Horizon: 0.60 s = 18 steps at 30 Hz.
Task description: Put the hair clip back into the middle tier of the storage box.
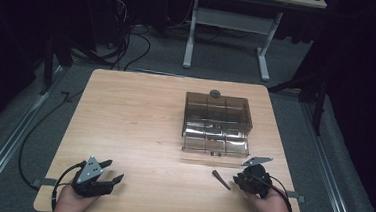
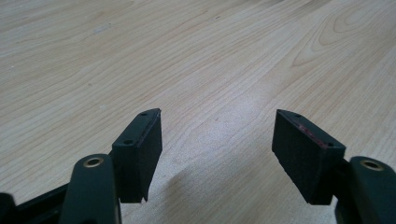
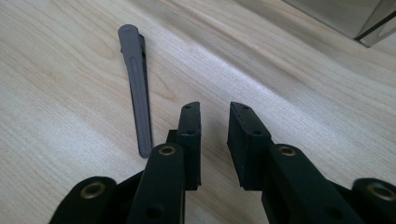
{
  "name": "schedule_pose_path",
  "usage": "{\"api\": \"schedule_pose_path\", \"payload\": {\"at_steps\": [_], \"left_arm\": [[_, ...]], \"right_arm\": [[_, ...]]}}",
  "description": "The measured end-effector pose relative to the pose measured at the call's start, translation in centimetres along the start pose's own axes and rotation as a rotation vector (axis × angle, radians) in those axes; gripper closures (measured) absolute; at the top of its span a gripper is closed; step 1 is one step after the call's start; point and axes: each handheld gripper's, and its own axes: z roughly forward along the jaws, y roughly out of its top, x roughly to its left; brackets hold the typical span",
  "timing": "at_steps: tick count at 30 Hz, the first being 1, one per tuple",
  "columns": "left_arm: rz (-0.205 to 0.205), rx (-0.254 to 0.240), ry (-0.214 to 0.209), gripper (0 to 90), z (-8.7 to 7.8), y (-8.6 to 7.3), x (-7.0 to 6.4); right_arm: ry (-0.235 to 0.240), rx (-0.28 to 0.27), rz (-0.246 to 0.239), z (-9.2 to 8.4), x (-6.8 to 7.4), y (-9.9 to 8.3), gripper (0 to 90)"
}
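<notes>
I count 1 grey clip (image 3: pixel 136 88) and 1 compartment box (image 1: pixel 217 123) on the tabletop (image 1: pixel 134 122), my left claw (image 2: pixel 217 156) gaping wide and empty, my right claw (image 3: pixel 215 140) narrowly parted, holding nothing.

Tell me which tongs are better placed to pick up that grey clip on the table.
Right, most likely. The right tongs sit just beside the grey clip, jaws slightly apart with nothing held. The left tongs rest open at the table's opposite near corner, far from the clip.
</notes>
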Motion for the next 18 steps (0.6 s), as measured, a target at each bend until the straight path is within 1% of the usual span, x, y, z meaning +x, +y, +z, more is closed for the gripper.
{"api": "schedule_pose_path", "payload": {"at_steps": [4, 5, 11, 13, 16, 17, 18], "left_arm": [[0.002, -0.003, -0.003, 33.8, 0.0, 0.0, 0.0], [0.003, -0.004, -0.002, 33.7, 0.0, 0.0, 0.0], [0.003, -0.004, -0.006, 33.8, 0.0, 0.0, 0.0], [0.001, -0.004, -0.007, 33.7, 0.0, 0.0, 0.0], [0.000, -0.006, -0.007, 33.8, 0.0, 0.0, 0.0], [0.000, -0.006, -0.007, 33.7, 0.0, 0.0, 0.0], [0.000, -0.007, -0.007, 33.7, 0.0, 0.0, 0.0]], "right_arm": [[0.028, 0.048, -0.013, -0.3, -0.2, 0.5, 71.8], [0.034, 0.057, -0.007, -0.3, -0.2, 0.7, 71.4], [0.050, 0.117, -0.029, -0.6, -0.1, 1.6, 68.1], [0.057, 0.143, -0.023, -0.6, 0.0, 1.9, 67.2], [0.059, 0.170, -0.036, -0.4, 0.1, 2.2, 65.8], [0.064, 0.185, -0.031, -0.4, 0.2, 2.2, 65.3], [0.064, 0.198, -0.036, -0.3, 0.3, 2.3, 64.9]]}}
